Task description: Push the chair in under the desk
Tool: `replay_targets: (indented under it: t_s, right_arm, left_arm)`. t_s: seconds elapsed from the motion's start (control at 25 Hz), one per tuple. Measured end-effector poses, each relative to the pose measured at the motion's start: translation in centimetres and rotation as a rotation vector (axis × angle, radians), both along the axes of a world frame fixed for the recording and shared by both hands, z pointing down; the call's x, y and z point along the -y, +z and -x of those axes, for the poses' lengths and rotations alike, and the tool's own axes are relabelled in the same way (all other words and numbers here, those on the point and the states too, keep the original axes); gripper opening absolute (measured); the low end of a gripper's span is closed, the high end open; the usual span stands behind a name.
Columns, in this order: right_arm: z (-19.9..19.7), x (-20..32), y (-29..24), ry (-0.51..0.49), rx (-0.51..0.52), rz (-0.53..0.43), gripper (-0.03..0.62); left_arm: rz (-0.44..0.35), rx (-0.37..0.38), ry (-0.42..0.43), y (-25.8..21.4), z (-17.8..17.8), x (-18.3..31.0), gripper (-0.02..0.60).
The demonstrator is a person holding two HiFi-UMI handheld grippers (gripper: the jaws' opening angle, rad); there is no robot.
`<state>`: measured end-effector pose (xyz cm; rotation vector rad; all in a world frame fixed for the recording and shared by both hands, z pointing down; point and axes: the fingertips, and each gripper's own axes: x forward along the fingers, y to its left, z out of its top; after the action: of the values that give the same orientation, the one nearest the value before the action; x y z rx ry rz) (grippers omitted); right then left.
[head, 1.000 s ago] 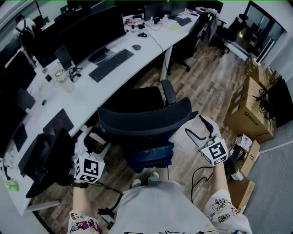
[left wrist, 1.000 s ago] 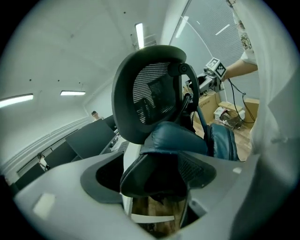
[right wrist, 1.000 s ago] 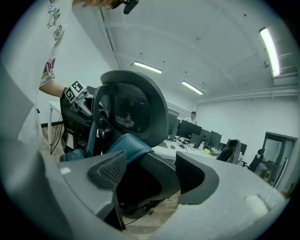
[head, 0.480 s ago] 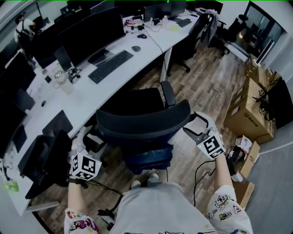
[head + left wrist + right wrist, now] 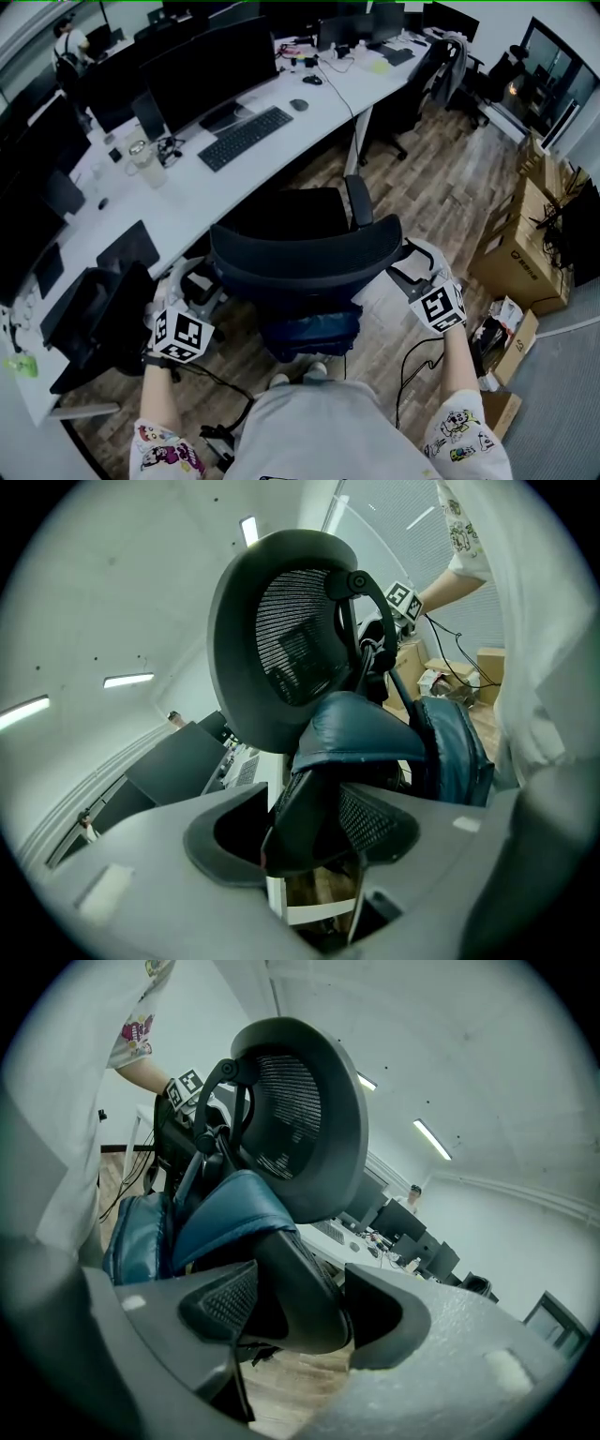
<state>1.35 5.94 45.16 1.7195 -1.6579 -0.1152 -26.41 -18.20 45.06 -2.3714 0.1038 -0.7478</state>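
Left hand-held gripper point(image 5: 200, 278): jaws just closing, now pinching left armrest point(image 5: 314, 817). Right hand-held gripper point(image 5: 406, 263) likewise, clamped on right armrest point(image 5: 300, 1297). We note chair point(image 5: 300, 258) on wood floor point(image 5: 431, 187), backrest toward us, seat front near edge of white worktop point(image 5: 187, 202), keyboard point(image 5: 246, 138) beyond.

Wears a pale grey T-shirt point(image 5: 319, 422) with bright cartoon pictures on both short sleeves point(image 5: 161, 452). Has a grey left gripper point(image 5: 190, 279) and a grey right gripper point(image 5: 410, 265), each with a white cube point(image 5: 181, 335) of black square marks and a thin black cable point(image 5: 410, 361).
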Motion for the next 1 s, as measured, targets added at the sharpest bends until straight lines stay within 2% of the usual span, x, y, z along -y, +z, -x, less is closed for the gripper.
replay_targets:
  t_s: [0.4, 1.0]
  right_arm:
    - [-2.2, 0.3, -0.1, -0.016, -0.015, 0.009, 0.288]
    - [-7.3, 3.4, -0.1, -0.039, -0.021, 0.004, 0.290]
  left_arm:
    - [-0.006, -0.013, -0.054, 0.1, -0.8, -1.0, 0.250]
    - [-0.005, -0.001, -0.098, 0.2, -4.3, 0.1, 0.244]
